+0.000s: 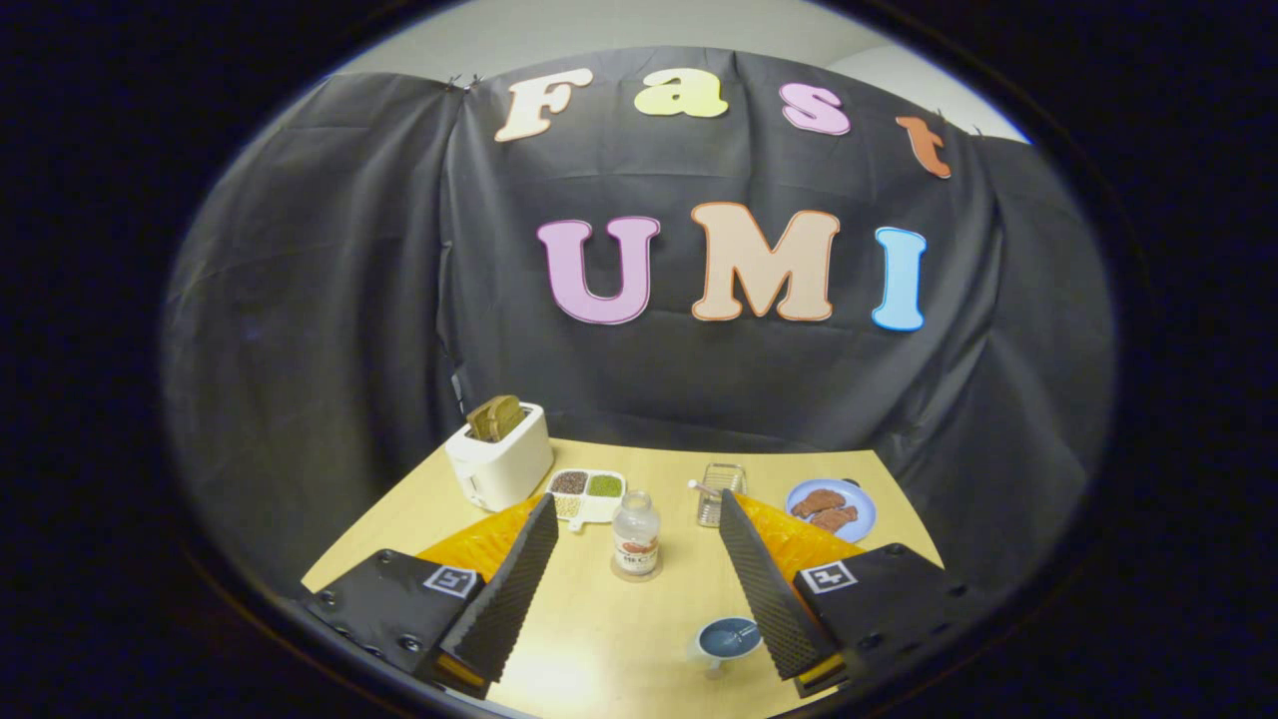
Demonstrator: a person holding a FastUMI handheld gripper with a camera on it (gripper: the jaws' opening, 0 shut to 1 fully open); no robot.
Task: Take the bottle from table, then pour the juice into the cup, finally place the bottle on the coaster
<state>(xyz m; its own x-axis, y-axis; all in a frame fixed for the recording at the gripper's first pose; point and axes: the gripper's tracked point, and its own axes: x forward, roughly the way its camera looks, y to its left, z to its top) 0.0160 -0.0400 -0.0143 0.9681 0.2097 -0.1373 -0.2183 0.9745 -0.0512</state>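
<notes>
A small clear bottle with a pale cap and a red-and-white label stands upright on the wooden table, between my two fingers and close to their tips. A thin round pale disc, perhaps the coaster, shows under its base. A blue cup sits nearer to me, right beside the inner face of the right finger. My gripper is open wide, with neither finger touching the bottle.
A white toaster with bread in it stands at the far left. A white divided tray of beans lies next to it. Beyond the right finger are a clear glass container and a blue plate with meat.
</notes>
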